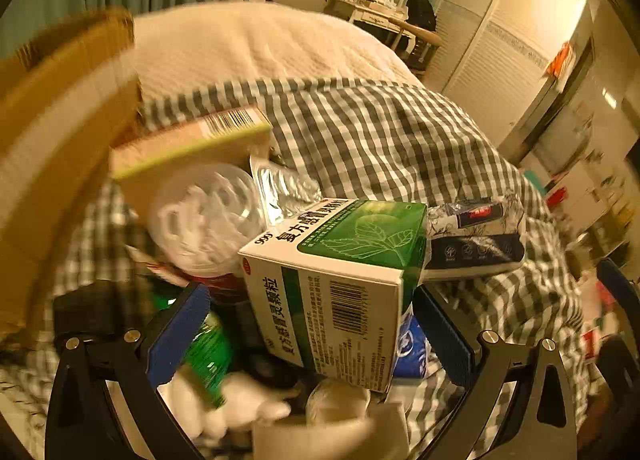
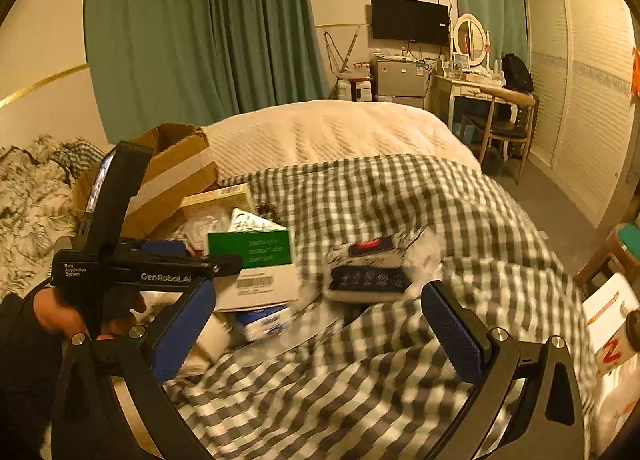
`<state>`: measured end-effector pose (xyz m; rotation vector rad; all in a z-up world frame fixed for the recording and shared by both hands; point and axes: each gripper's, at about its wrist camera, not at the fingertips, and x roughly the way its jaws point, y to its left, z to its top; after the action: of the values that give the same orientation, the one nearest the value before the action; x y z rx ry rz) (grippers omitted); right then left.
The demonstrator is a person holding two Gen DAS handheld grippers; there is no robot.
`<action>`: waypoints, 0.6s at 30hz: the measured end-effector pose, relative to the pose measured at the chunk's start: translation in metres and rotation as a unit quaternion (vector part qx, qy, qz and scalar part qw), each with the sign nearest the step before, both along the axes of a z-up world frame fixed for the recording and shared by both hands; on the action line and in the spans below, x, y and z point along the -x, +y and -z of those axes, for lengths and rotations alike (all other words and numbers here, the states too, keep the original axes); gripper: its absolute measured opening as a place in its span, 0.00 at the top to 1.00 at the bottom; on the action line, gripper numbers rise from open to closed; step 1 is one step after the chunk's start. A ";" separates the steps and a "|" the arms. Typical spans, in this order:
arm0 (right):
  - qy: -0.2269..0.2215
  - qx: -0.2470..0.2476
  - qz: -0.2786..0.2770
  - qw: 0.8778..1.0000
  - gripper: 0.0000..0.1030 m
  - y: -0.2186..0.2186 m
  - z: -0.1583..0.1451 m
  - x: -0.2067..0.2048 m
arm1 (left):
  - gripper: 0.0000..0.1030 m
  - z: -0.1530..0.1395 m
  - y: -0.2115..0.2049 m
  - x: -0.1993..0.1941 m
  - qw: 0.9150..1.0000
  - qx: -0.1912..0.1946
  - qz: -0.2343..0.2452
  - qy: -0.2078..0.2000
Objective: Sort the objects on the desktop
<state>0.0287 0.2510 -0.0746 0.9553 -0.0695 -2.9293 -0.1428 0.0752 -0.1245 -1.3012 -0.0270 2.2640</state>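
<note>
A green and white medicine box [image 1: 336,288] lies on top of a pile on the checked cloth [image 1: 380,140]. My left gripper [image 1: 312,336] is open, with a blue pad on each side of the box and neither pad pressing on it. Around the box are a pink and yellow carton [image 1: 192,144], a clear plastic bag [image 1: 204,216], a foil blister pack [image 1: 280,188], a green bottle [image 1: 208,356] and a blue and white packet [image 1: 412,344]. My right gripper [image 2: 320,334] hangs open over bare checked cloth [image 2: 360,380], to the right of the pile. The medicine box [image 2: 252,256] also shows in the right wrist view.
An open cardboard box [image 2: 172,176] stands behind the pile on the left. A dark packet in floral wrap [image 2: 372,268] lies right of the medicine box. A hand [image 2: 60,312] holds the left tool's black frame [image 2: 132,260]. A white quilt [image 2: 320,128] covers the bed beyond.
</note>
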 end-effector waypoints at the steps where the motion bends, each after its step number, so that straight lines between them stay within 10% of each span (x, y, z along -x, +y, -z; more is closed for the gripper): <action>1: -0.007 -0.013 0.005 1.000 0.00 0.001 0.001 0.007 | 0.00 0.004 0.001 0.004 1.000 -0.014 0.001 -0.015; 5: -0.062 -0.018 0.034 0.997 0.00 0.020 0.017 0.032 | 0.01 0.005 0.013 0.001 0.998 -0.032 0.037 -0.026; 7: -0.086 -0.009 0.045 0.995 0.00 0.028 0.029 0.038 | 0.19 0.001 0.024 -0.008 0.997 -0.019 0.068 -0.008; 18: -0.148 -0.025 0.086 0.985 0.00 0.033 0.061 0.056 | 0.20 -0.017 0.007 -0.035 0.996 -0.044 0.060 0.051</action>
<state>-0.0277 0.2844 -0.1359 1.4555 -0.0961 -2.9242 -0.1076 0.0823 -0.1077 -1.1112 -0.0108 2.1979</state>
